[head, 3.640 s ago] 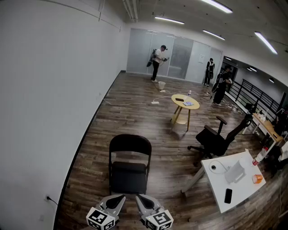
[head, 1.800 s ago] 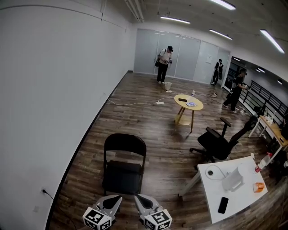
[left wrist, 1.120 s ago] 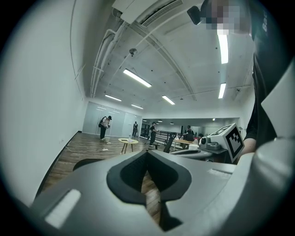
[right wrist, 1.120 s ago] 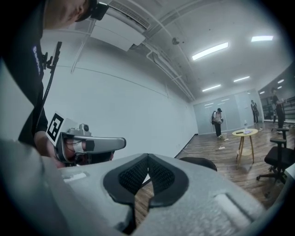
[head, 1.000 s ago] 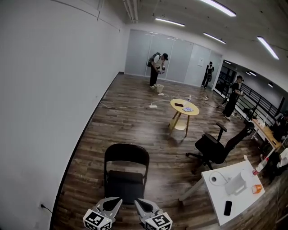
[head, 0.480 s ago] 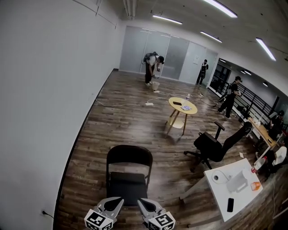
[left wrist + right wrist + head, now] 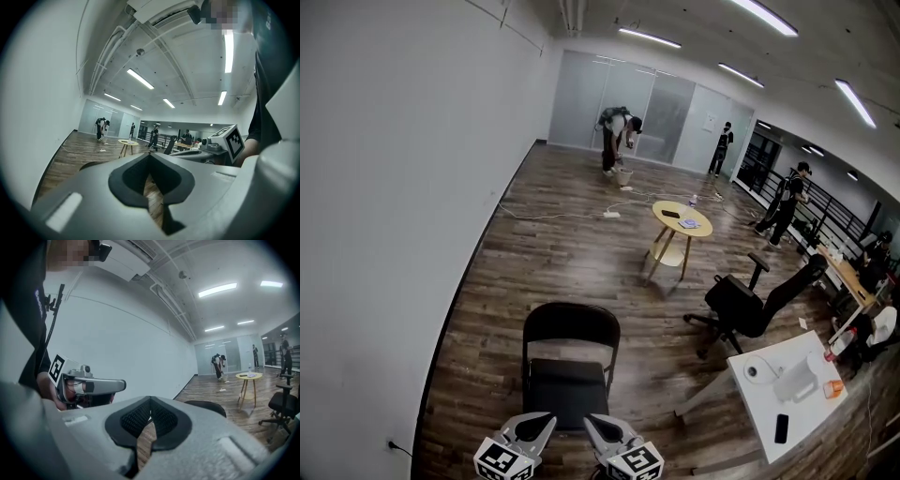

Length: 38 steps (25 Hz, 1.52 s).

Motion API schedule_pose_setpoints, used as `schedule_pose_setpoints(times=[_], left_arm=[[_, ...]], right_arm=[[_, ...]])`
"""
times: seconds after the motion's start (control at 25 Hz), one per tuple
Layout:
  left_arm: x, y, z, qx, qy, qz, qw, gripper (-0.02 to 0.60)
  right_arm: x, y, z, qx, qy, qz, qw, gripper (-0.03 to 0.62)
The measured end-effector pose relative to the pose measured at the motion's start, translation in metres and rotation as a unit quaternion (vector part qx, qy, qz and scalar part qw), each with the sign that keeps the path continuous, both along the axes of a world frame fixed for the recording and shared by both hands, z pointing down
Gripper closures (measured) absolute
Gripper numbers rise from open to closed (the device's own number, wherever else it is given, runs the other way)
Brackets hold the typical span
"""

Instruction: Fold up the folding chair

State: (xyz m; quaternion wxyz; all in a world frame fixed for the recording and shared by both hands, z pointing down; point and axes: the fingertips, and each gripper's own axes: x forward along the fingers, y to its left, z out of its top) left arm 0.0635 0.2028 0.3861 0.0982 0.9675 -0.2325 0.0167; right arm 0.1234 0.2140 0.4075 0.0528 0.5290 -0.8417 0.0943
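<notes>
Facing folding chair (image 7: 570,361), left gripper (image 7: 536,427) jaws fully closed, empty, right gripper (image 7: 601,429) jaws closed, empty.

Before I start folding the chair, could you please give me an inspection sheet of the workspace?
Surface: dark wooden plank floor.
Job's things: black folding chair stands unfolded, seat down, just ahead of both grippers; neither touches it.
Clutter: round yellow table, black office chair and white desk with small items on it, all to the right of the folding chair and apart from it.
Grippers: left gripper and right gripper both shut, empty, side by side.
Cables: white cable lies across the floor beyond the folding chair; a lead at a low wall socket.
Surroundings: white wall on the left; people at the far end.
</notes>
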Motion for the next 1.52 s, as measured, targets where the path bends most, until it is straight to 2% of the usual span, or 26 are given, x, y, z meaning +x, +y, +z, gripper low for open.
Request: schedule_pose_setpoints(times=[0.36, 0.92, 1.28, 1.52], left_arm=[[0.019, -0.011, 0.002, 0.0, -0.01, -0.021, 0.9997, 0.584], [0.081, -0.044, -0.001, 0.0, -0.021, -0.062, 0.9979, 0.584], [0.11, -0.065, 0.006, -0.011, -0.028, -0.105, 0.994, 0.584], [0.113, -0.07, 0.012, -0.019, -0.041, -0.138, 0.9893, 0.584]], right_arm=[[0.016, -0.019, 0.004, 0.001, -0.014, -0.027, 1.0, 0.597], [0.083, -0.057, 0.001, 0.008, -0.024, -0.062, 0.998, 0.597], [0.114, -0.081, 0.008, 0.006, -0.037, -0.099, 0.994, 0.597], [0.129, -0.091, 0.016, -0.006, -0.045, -0.12, 0.992, 0.597]])
